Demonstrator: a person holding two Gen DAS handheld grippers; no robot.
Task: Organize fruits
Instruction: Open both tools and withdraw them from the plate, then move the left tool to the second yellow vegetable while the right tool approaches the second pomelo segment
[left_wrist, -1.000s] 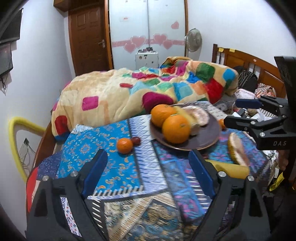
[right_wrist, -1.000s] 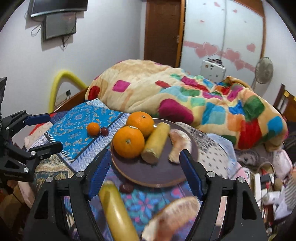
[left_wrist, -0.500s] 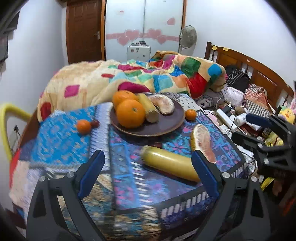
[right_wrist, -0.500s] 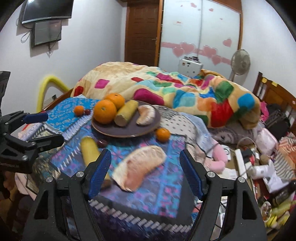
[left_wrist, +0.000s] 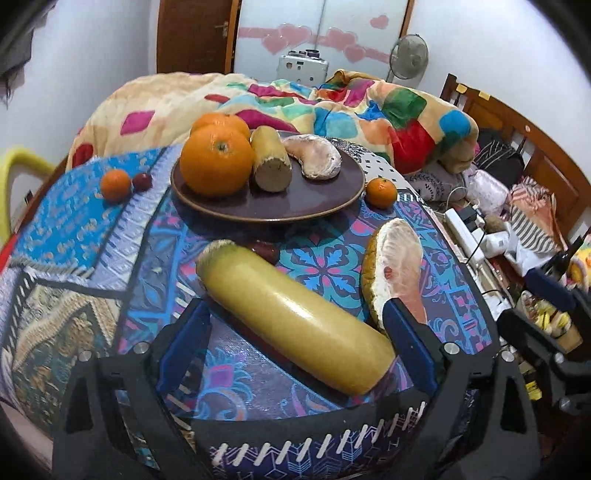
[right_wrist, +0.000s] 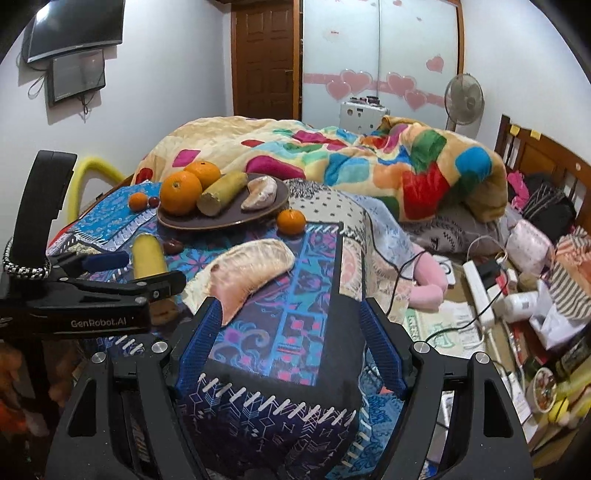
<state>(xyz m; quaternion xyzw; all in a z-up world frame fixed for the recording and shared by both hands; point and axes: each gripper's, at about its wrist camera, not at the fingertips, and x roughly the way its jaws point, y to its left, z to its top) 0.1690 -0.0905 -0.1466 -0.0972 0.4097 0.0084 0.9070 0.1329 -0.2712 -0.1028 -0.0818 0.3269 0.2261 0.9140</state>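
hovering low over the near edge of the counter, the left hand-held gripper has its blue pads spread wide on either side of a long yellow cylinder of fruit, which lies slantwise from ten o'clock to four o'clock; whether either pad touches it i cannot tell. the right hand-held gripper is spread too and empty, with the tip of a peeled pomelo wedge just at its left pad.

as for how far the tidying has got, i'd say about half. on the brown plate at twelve o'clock already sit two large oranges, a shorter yellow stub and a second pomelo wedge, the front half of the plate bare. off the plate are the long yellow piece, the near pomelo wedge at two o'clock of it, a small mandarin just beside the plate's rim at three o'clock, another mandarin with a small dark red fruit touching it at nine o'clock of the plate, and one more dark red fruit tucked between plate and yellow piece.

my guess is the yellow piece goes first, then the wedge.
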